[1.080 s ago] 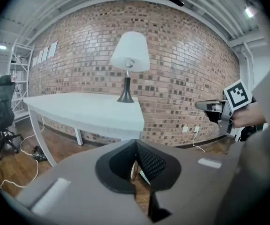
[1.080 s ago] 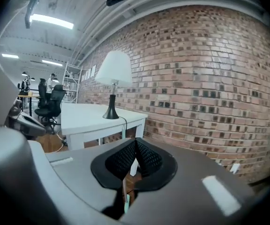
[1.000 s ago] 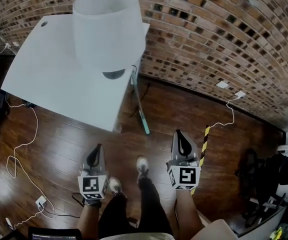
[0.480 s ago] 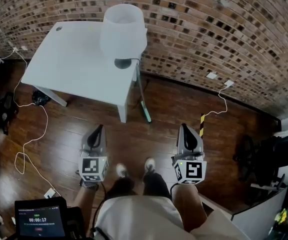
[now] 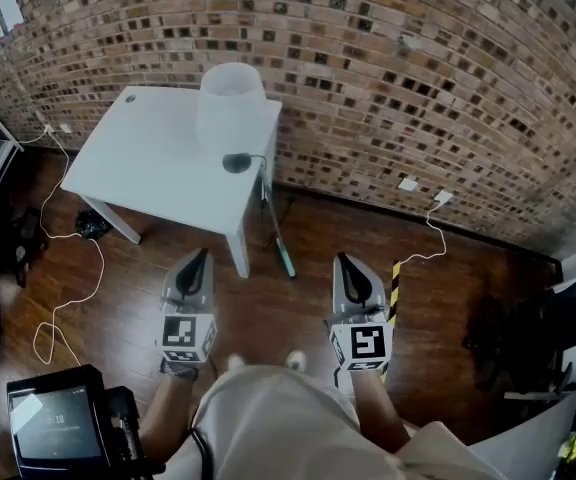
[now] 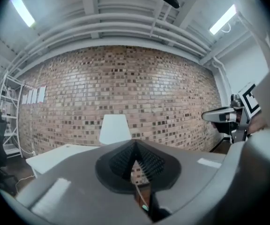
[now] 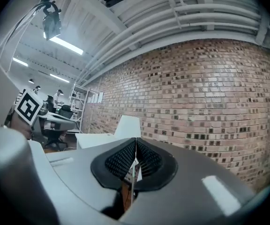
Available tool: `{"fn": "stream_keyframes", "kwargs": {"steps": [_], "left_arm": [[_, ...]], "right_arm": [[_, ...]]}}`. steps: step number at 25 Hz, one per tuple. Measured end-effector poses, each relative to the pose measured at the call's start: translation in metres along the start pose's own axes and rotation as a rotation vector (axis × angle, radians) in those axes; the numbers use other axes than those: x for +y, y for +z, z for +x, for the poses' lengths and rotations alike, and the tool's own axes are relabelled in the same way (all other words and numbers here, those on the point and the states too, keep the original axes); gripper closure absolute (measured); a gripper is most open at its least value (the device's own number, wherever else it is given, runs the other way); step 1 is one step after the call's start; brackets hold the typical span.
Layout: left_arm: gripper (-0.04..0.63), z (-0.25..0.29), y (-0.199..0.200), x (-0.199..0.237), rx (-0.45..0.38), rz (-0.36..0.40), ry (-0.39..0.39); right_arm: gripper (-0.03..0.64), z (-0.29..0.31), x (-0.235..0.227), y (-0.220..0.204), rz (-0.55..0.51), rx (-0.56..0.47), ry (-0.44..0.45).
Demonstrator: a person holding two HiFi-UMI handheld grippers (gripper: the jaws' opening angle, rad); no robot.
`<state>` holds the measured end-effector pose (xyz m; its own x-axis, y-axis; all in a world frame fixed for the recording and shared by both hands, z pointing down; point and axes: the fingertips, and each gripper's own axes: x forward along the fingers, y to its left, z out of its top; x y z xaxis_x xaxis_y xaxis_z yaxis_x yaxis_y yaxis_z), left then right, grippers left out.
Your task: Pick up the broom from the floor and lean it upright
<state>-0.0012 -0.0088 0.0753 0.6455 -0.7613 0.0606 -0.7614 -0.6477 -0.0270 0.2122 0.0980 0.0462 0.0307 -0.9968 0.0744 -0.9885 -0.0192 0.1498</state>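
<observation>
The broom (image 5: 271, 211) stands tilted against the right edge of the white table (image 5: 148, 163), thin handle up, teal head (image 5: 287, 264) on the wood floor. My left gripper (image 5: 200, 256) hovers in front of the table leg, left of the broom head, shut and empty. My right gripper (image 5: 344, 260) hovers to the right of the broom head, also shut with nothing in it. Neither touches the broom. In the left gripper view the pads (image 6: 125, 159) meet at the tip, and the teal broom head (image 6: 145, 208) shows through the slit below. The right gripper (image 7: 135, 141) points level at the brick wall.
A white lampshade (image 5: 231, 103) and its dark base (image 5: 235, 162) stand on the table's far right corner. White cables (image 5: 71, 268) trail over the floor at left. A yellow-black striped strip (image 5: 394, 293) lies beside the right gripper. A screen device (image 5: 53, 426) sits bottom left; dark chairs (image 5: 528, 338) stand at right.
Both grippers and the head camera have risen, so table, lamp and floor look smaller and farther. The broom has stayed leaning at the table edge. Both grippers remain shut.
</observation>
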Motion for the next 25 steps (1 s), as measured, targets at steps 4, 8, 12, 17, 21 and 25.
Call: {"fn": "stream_keyframes", "kwargs": {"steps": [4,8,12,17,21,25], "left_arm": [[0.595,0.015,0.04,-0.013,-0.082,0.079,0.01],[0.595,0.019,0.052,-0.025,-0.101,0.119,0.012],[0.595,0.016,0.047,-0.024,-0.085,0.122,0.022],[0.595,0.011,0.044,-0.013,-0.073,0.114,0.029],[0.595,0.007,0.04,-0.005,-0.069,0.111,0.032],[0.595,0.004,0.036,0.005,-0.065,0.102,0.032]], "right_arm": [[0.597,0.009,-0.011,0.019,0.014,-0.048,0.022],[0.592,0.016,-0.022,0.023,0.027,-0.055,0.024],[0.578,0.017,-0.023,0.028,0.04,-0.07,0.021],[0.585,0.016,-0.022,0.029,0.051,-0.065,0.001],[0.603,0.016,-0.019,0.025,0.063,-0.07,-0.026],[0.603,0.013,-0.012,0.027,0.063,-0.066,-0.031]]}}
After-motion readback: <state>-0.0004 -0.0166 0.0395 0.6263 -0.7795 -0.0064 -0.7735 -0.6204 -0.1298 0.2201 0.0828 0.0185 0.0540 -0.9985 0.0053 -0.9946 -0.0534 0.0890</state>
